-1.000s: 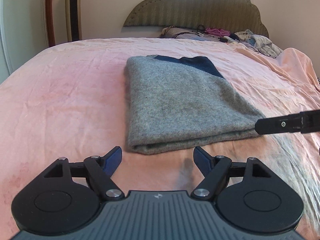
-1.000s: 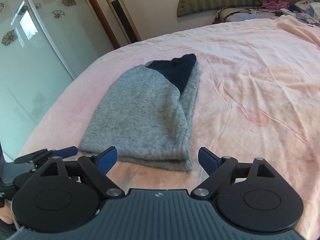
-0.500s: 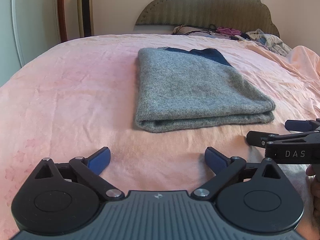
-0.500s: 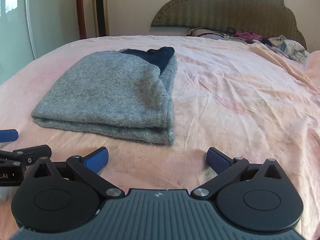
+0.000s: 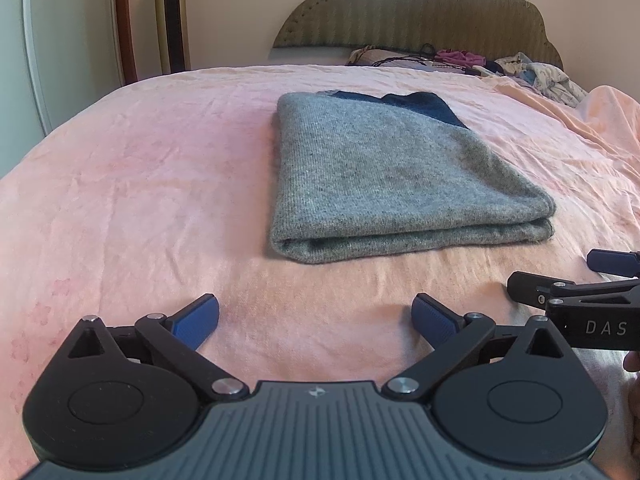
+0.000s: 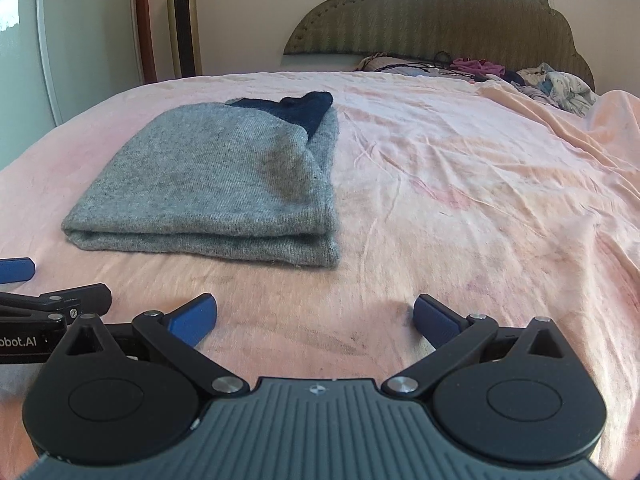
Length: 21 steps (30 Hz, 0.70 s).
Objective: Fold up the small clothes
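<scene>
Both grippers have drawn back from the garment and spread wider than a second ago; the right one has also swung round to face the headboard squarely

Left wrist view: left gripper (image 5: 316, 314) hangs over bare sheet, its blue-padded fingers (image 5: 198, 318) released, nothing between them. Folded grey knitted jumper with a dark navy panel at its far end (image 5: 384, 172) lies flat on the pink crumpled bedsheet (image 5: 132, 184), ahead of the jaws and apart from them, doubled near edge facing the camera. Right gripper (image 5: 568, 280) pokes in from the right edge, near the jumper's near right corner but not touching. Scalloped olive upholstered headboard (image 5: 420, 12) behind; loose heap of mixed clothes (image 5: 532, 74) at the pillow end

Right wrist view: right gripper (image 6: 316, 314) likewise spread wide and empty over the sheet. Same jumper (image 6: 224, 184) sits ahead and left, stacked layers showing along the near edge. Left gripper's fingertips (image 6: 16, 270) show at the left edge, clear of the cloth

Handling, as a judgement: soft, limp knit, light, fuzzy enough not to slip in rubbery pads. It will sag and spill open if lifted by one layer. Best taken at the two near corners, pinching all the layers together, or slid under the folded edge. Fold looks complete, apart from the navy panel peeking out
</scene>
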Each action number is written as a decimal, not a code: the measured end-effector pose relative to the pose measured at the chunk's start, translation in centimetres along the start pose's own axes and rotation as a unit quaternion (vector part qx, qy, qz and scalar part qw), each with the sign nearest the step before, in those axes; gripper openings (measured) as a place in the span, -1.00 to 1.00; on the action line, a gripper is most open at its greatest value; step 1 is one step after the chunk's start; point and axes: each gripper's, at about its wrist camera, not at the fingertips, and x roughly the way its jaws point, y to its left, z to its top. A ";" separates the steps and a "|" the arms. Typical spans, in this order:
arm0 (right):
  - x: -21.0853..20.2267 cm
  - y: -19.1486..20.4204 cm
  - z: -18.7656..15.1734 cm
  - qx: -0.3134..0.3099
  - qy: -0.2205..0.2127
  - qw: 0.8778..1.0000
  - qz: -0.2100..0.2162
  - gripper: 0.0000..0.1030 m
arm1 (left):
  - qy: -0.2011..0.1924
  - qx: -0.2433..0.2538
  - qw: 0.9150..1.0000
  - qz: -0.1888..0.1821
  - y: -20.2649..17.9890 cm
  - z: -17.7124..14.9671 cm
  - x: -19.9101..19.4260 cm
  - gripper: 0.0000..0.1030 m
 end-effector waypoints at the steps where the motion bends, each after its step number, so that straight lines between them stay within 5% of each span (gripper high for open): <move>1: 0.0 0.0 0.0 0.001 0.000 1.000 0.001 1.00 | 0.000 -0.001 1.000 -0.001 0.0 0.0 0.0 1.00; 21: 0.0 0.0 0.0 0.003 -0.002 1.000 0.002 1.00 | 0.001 0.000 1.000 -0.001 0.1 0.0 0.0 1.00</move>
